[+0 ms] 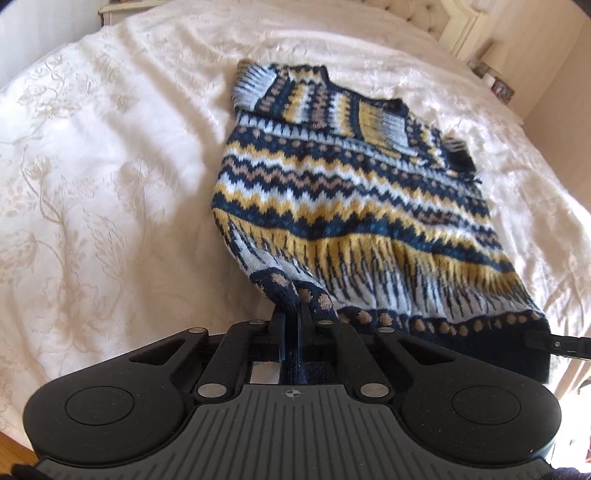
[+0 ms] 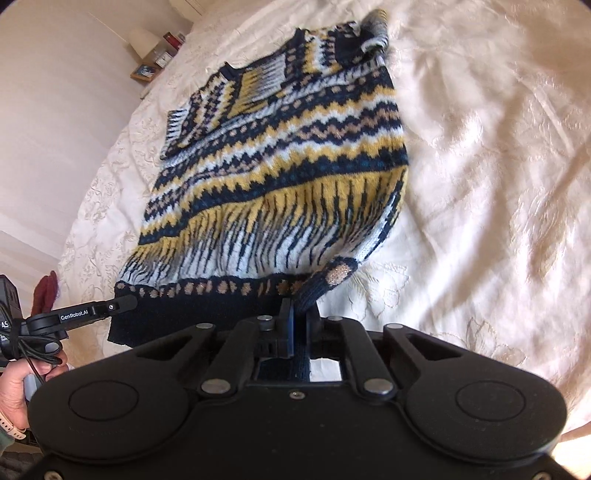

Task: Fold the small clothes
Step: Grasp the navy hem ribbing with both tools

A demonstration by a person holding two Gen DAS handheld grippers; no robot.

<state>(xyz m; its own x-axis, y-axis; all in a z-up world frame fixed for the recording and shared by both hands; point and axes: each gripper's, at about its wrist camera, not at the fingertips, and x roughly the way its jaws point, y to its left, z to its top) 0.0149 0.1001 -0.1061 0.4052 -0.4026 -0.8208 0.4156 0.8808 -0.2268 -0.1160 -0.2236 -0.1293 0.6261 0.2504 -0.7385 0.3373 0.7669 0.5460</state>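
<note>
A small knitted sweater [image 1: 351, 192] with navy, yellow, white and tan zigzag bands lies on the white bedspread [image 1: 110, 166], sleeves folded in over the chest. My left gripper [image 1: 293, 314] is shut on the sweater's near left hem corner, which is bunched and lifted. My right gripper [image 2: 299, 314] is shut on the near right hem corner of the sweater [image 2: 280, 155]. The left gripper also shows at the left of the right wrist view [image 2: 123, 304], and the right gripper's tip shows at the right edge of the left wrist view [image 1: 535, 338]. The navy hem hangs between them.
The bedspread [image 2: 480, 184] spreads wide on both sides of the sweater. A headboard [image 1: 443, 22] and a bedside shelf [image 2: 155, 59] with small items stand beyond the far edge. A dark red cloth [image 2: 46, 291] lies at the bed's left edge. Wood floor [image 1: 11, 446] shows below.
</note>
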